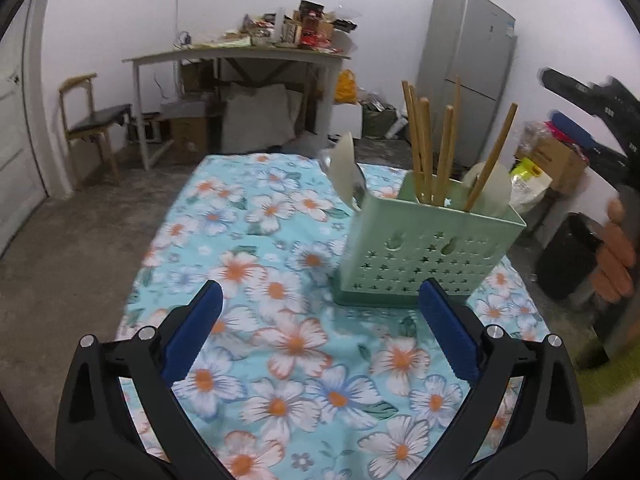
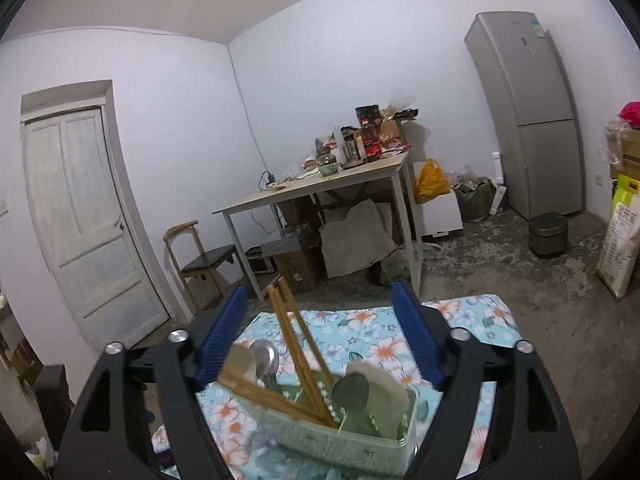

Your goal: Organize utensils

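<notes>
A pale green perforated utensil holder point(image 1: 428, 248) stands on the flowered tablecloth point(image 1: 260, 264). Several wooden chopsticks point(image 1: 420, 140) stick up from it, and a pale spoon point(image 1: 347, 168) leans out over its left end. My left gripper point(image 1: 320, 320) is open in front of the holder, with nothing between its blue pads. My right gripper point(image 2: 320, 320) hangs just above the holder point(image 2: 360, 448), jaws wide apart. Leaning chopsticks point(image 2: 296, 340) rise between its pads without touching them. A metal spoon point(image 2: 264, 356) and pale spoons point(image 2: 384, 396) sit in the holder. A hand point(image 1: 616, 256) carries the right gripper point(image 1: 550, 94).
Beyond the cloth-covered table there is bare concrete floor. A cluttered white table point(image 2: 320, 192) and a wooden chair point(image 2: 200, 264) stand at the back wall. A grey fridge point(image 2: 528, 112), a small dark bin point(image 2: 548, 234) and a white door point(image 2: 80, 216) are also in view.
</notes>
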`<act>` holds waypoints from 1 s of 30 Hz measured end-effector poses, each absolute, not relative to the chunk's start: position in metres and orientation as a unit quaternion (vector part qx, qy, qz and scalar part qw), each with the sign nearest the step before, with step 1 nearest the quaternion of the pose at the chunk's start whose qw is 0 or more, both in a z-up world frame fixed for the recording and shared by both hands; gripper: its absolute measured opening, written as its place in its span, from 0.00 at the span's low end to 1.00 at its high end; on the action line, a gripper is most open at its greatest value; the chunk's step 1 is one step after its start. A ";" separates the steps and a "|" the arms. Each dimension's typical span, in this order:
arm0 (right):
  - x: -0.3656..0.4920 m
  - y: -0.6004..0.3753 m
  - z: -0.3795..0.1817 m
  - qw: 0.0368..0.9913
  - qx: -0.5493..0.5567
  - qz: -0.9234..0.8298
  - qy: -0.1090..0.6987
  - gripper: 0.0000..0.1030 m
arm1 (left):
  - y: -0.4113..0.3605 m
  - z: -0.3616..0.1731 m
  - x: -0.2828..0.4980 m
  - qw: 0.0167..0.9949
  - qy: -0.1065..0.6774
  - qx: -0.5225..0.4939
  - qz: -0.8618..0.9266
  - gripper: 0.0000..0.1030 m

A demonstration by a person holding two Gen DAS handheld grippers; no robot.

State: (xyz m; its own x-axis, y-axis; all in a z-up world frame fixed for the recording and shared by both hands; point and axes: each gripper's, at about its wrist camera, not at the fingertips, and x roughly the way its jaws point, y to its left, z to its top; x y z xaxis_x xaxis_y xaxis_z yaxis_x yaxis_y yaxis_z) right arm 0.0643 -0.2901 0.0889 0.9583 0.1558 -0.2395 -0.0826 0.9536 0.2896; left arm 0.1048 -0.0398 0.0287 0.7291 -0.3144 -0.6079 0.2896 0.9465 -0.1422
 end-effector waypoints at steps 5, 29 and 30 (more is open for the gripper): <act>0.030 -0.275 0.080 0.977 0.134 0.021 0.162 0.89 | -0.042 0.040 0.094 0.931 0.335 0.018 -0.144 0.92; -0.021 -0.240 0.039 0.946 0.063 -0.142 0.285 0.94 | -0.054 0.066 0.077 0.932 0.357 0.019 -0.056 0.92; -0.023 -0.241 0.039 0.946 0.064 -0.143 0.285 0.94 | -0.056 0.066 0.077 0.932 0.358 0.021 -0.060 0.92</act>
State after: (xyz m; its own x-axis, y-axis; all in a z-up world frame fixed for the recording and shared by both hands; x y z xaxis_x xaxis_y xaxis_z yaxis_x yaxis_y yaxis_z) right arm -0.0232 -0.2408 0.0392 0.7970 -0.2344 -0.5566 0.3073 0.9508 0.0396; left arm 0.0767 -0.0564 0.0656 0.7363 -0.0976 -0.6696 0.1272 0.9919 -0.0047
